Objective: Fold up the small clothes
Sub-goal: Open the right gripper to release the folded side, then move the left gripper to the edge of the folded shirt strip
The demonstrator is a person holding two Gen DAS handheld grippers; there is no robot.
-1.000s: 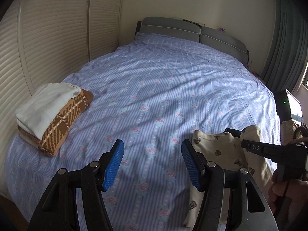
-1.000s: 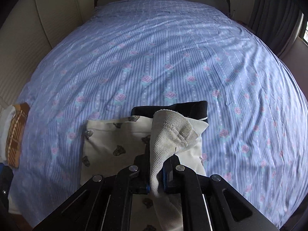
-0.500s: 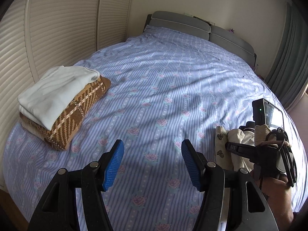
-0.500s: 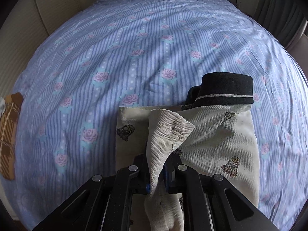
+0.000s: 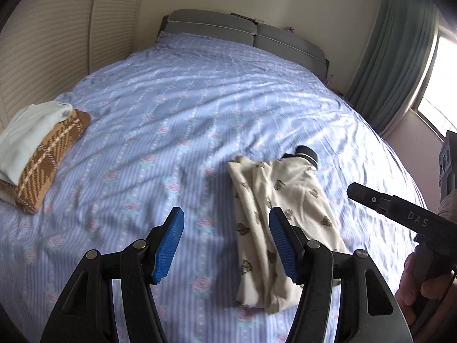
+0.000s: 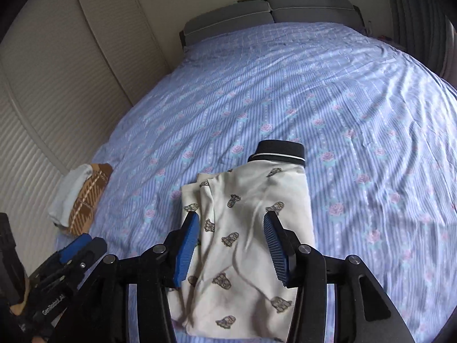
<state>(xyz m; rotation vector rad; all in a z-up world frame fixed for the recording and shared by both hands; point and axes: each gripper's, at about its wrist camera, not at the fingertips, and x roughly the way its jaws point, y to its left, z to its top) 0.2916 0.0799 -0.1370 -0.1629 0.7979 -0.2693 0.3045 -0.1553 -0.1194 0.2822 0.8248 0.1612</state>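
A wide bed (image 5: 200,108) fills most of both views, covered by a blue striped sheet (image 6: 300,85) with pink roses. A grey padded headboard (image 5: 245,33) stands against a cream wall (image 5: 314,3) at the top. Louvred cream closet doors (image 5: 57,34) run down the left; teal curtains (image 5: 400,54) and a bright window (image 5: 440,85) sit upper right

A folded cream garment (image 5: 281,217) with small dark prints lies at centre right on a blue floral bedspread (image 5: 200,108). The left gripper (image 5: 225,240) hangs open at bottom centre, nothing between its blue pads. Folded clothes (image 5: 37,148) sit stacked at left.
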